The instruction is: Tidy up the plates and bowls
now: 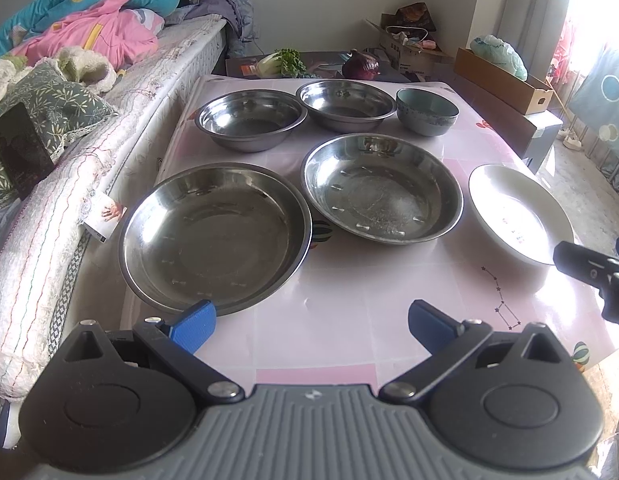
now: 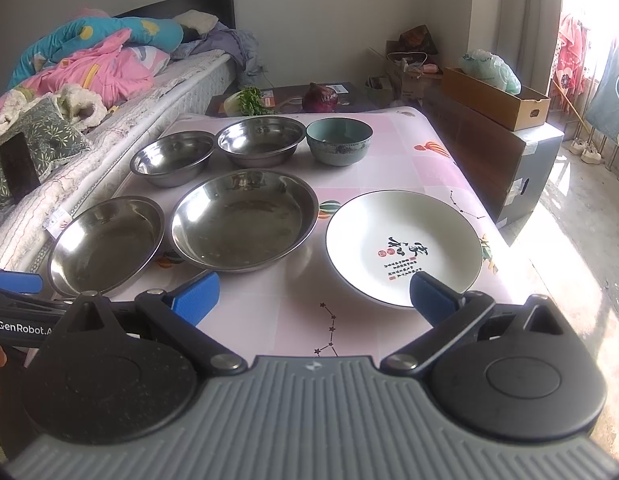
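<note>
Two wide steel plates sit at the front of the pink table: one at near left [image 1: 215, 240] [image 2: 107, 244], one in the middle [image 1: 381, 188] [image 2: 243, 218]. Behind them stand two steel bowls [image 1: 251, 118] [image 1: 347, 104] and a teal ceramic bowl [image 1: 427, 110] [image 2: 339, 140]. A white plate with red and black writing [image 2: 403, 246] [image 1: 519, 214] lies at the right. My left gripper [image 1: 311, 326] hangs open over the table's front, empty. My right gripper [image 2: 315, 298] is open too, its right finger over the white plate's near rim.
A bed with quilts and pillows [image 1: 89, 80] runs along the table's left side. Beyond the table's far edge lie greens [image 1: 285, 62] and a red onion [image 1: 360, 65]. Cardboard boxes [image 2: 495, 100] stand to the right. The pink tablecloth [image 1: 341, 320] shows bare between the grippers.
</note>
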`<state>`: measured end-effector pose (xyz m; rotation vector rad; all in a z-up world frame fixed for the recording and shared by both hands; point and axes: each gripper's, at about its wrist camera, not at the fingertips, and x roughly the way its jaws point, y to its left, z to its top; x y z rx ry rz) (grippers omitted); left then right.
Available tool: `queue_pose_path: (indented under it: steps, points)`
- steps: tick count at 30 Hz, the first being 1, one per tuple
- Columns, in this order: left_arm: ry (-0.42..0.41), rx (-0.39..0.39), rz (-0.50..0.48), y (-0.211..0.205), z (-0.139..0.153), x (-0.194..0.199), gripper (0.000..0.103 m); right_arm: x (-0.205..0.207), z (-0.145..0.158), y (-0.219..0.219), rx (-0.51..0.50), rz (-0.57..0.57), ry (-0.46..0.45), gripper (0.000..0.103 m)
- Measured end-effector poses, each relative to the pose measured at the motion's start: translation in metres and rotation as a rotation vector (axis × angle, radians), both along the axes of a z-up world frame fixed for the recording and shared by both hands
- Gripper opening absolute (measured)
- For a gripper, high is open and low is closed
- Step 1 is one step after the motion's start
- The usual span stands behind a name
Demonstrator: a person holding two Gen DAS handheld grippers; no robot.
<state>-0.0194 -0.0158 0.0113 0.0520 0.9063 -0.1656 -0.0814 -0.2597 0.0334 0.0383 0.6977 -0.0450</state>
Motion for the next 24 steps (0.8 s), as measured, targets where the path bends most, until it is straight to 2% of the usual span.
queue_pose_path:
  steps: [24]
  points:
    - [0.002,0.005,0.002,0.0020,-0.0006,-0.0006,0.103,0.0033,-0.0037,-0.0005,0.004,0.001,0.024,0.102]
